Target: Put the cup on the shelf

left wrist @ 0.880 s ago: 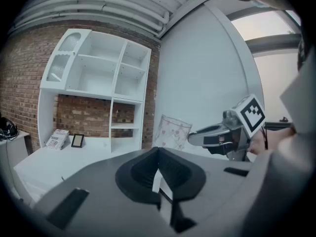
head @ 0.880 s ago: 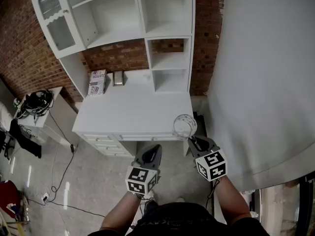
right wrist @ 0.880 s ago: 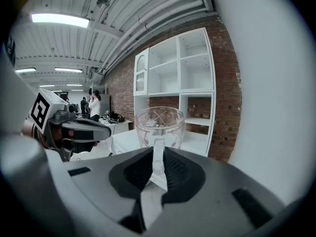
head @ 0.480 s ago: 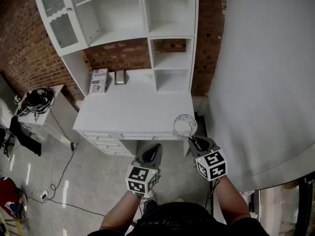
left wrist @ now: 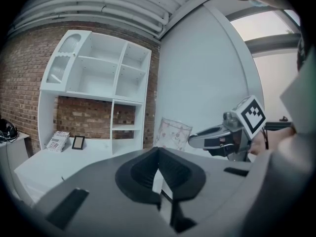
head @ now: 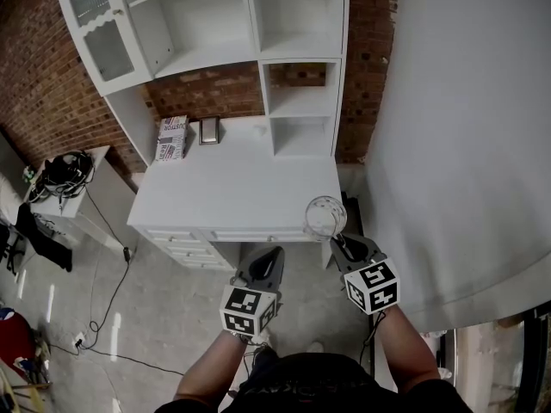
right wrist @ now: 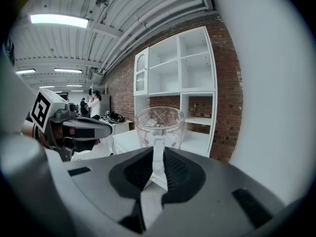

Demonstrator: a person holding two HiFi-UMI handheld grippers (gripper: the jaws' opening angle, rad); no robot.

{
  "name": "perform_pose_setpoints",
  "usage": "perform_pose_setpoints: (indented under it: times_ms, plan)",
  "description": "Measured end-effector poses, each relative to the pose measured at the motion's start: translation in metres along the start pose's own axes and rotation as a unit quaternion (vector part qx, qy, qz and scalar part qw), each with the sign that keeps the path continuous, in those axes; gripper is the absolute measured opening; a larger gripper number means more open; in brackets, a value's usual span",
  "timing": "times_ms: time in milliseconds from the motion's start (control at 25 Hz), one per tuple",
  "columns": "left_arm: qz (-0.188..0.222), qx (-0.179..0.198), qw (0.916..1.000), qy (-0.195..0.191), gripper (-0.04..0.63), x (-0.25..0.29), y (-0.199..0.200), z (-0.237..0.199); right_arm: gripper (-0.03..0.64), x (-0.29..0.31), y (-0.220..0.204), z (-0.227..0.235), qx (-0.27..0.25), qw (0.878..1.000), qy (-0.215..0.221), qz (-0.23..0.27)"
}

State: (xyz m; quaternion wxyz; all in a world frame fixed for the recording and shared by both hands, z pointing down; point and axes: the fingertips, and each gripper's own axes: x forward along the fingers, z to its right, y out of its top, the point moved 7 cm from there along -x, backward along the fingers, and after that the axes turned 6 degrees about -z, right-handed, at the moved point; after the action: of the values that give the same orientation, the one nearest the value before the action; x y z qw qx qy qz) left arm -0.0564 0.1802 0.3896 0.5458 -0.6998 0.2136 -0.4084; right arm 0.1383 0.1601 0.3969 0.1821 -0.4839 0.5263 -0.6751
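A clear glass cup (head: 325,217) with a pink pattern hangs in the air off the front right corner of the white desk (head: 232,196). My right gripper (head: 343,243) is shut on its handle. In the right gripper view the cup (right wrist: 159,125) stands upright just past the jaws, and the handle is pinched between them. My left gripper (head: 270,263) is beside it on the left, shut and holding nothing. The white shelf unit (head: 297,101) stands on the far side of the desk, its compartments bare. In the left gripper view I see the cup (left wrist: 173,134) and the right gripper (left wrist: 222,136).
On the desk's back left are a printed box (head: 172,138) and a small picture frame (head: 207,131). A side table (head: 65,183) with cables stands at the left. A grey wall (head: 465,127) runs close on the right. The shelf unit has an open glazed door (head: 95,33). A cable lies on the floor.
Both grippers and the cup stay almost in place. The desk and shelf have shifted only slightly in the head view.
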Motion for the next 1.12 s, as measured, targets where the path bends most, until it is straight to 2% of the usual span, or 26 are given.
perform_pose_setpoints:
  times_ms: [560,1120]
  plan:
    - [-0.010,-0.001,0.9997,-0.021,0.003,0.004,0.004,-0.051,0.043,0.041,0.021,-0.019,0.012,1.000,-0.011,-0.012]
    - [-0.004,-0.007,0.9986,-0.052,0.003,-0.001,0.003,-0.145,0.043,0.108,0.057,-0.064,0.021,0.999,-0.039,-0.026]
